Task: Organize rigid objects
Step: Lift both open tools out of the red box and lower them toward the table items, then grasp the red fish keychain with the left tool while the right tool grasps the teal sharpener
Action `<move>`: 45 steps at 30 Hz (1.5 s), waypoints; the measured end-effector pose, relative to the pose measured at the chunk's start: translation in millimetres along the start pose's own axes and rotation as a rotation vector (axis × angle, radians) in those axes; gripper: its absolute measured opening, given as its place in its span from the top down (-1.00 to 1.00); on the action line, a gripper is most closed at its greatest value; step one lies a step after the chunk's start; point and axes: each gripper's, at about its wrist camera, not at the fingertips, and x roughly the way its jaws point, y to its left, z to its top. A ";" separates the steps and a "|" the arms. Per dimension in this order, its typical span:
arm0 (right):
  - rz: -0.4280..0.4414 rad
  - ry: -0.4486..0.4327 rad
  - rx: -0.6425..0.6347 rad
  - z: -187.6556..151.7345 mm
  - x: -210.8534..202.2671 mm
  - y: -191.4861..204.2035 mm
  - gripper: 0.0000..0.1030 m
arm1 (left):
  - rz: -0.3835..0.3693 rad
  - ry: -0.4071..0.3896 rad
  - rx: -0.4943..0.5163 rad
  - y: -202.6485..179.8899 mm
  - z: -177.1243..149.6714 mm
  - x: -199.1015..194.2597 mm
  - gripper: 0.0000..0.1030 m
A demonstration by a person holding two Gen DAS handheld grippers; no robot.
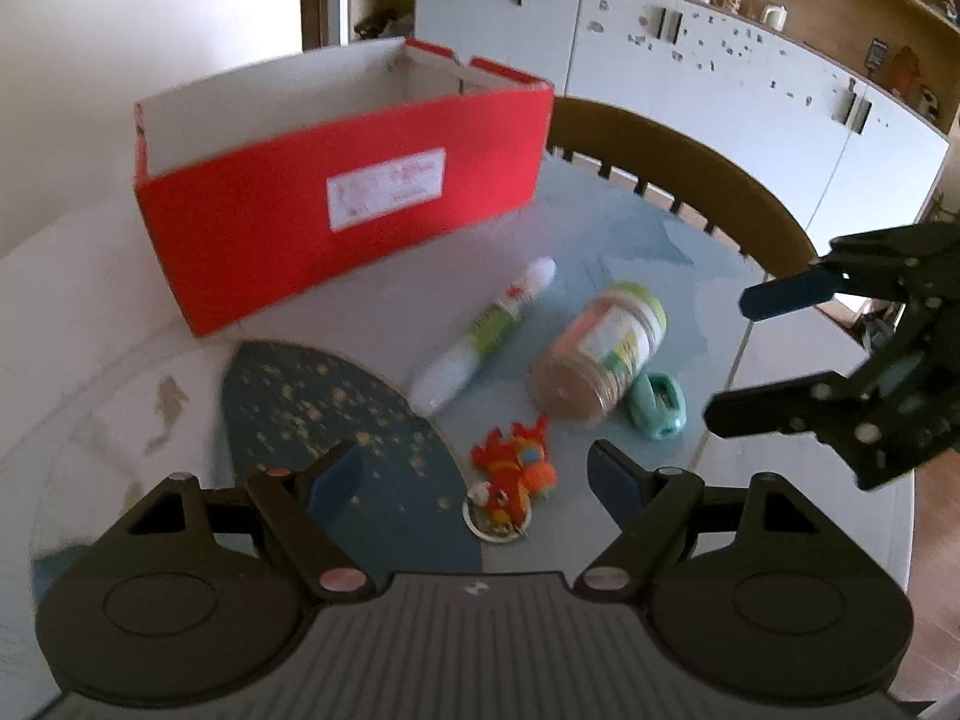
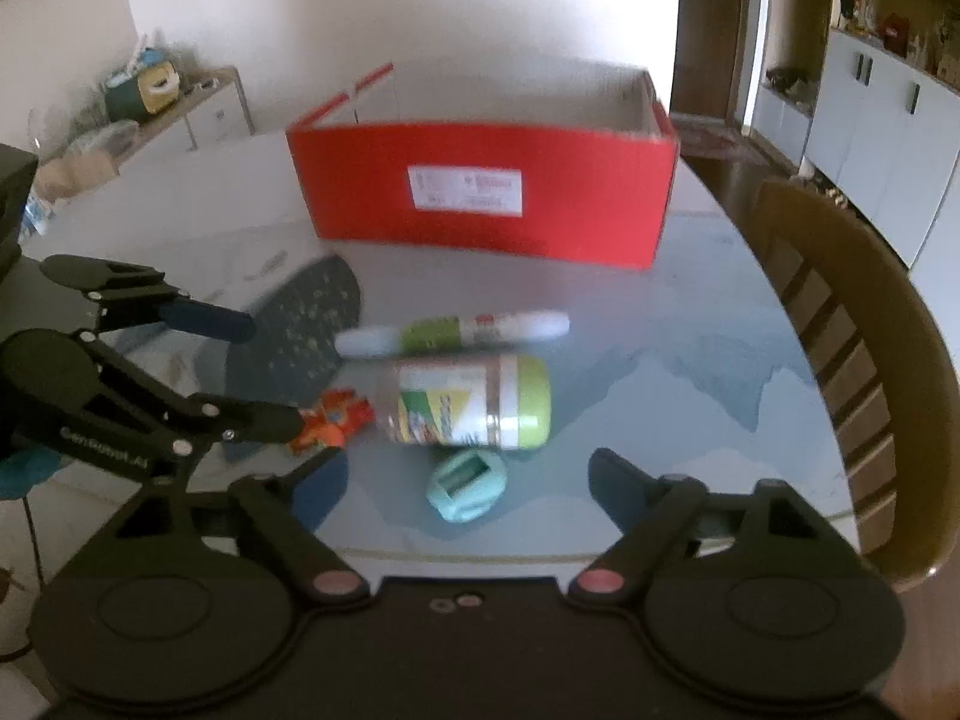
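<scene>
Table [image 1: 90,324]: round, pale; red box [image 1: 360,204] at far side.
Items: jar [image 1: 600,348], tube [image 1: 486,330], toy [image 1: 516,468], teal sharpener [image 1: 657,405] lying clustered near box.
Left gripper [image 1: 474,480]: jaws apart, empty.
Right gripper [image 2: 468,480]: jaws apart, empty.

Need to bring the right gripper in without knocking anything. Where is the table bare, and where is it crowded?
Bare: tabletop between jar and chair, and the strip before the red box. Crowded: tube, jar, teal item and orange toy lie close together.
</scene>
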 end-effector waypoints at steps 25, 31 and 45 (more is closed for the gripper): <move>0.052 0.104 0.031 -4.8 38.2 -5.0 0.18 | 0.041 0.024 0.073 -19.5 -4.9 34.6 -0.22; 0.049 0.105 0.035 -5.1 38.8 -3.7 0.28 | 0.020 0.024 0.094 -25.3 -1.6 34.8 0.28; 0.050 0.092 0.100 -9.4 29.2 -3.9 0.34 | -0.002 0.057 -0.015 -18.6 -2.9 27.3 0.29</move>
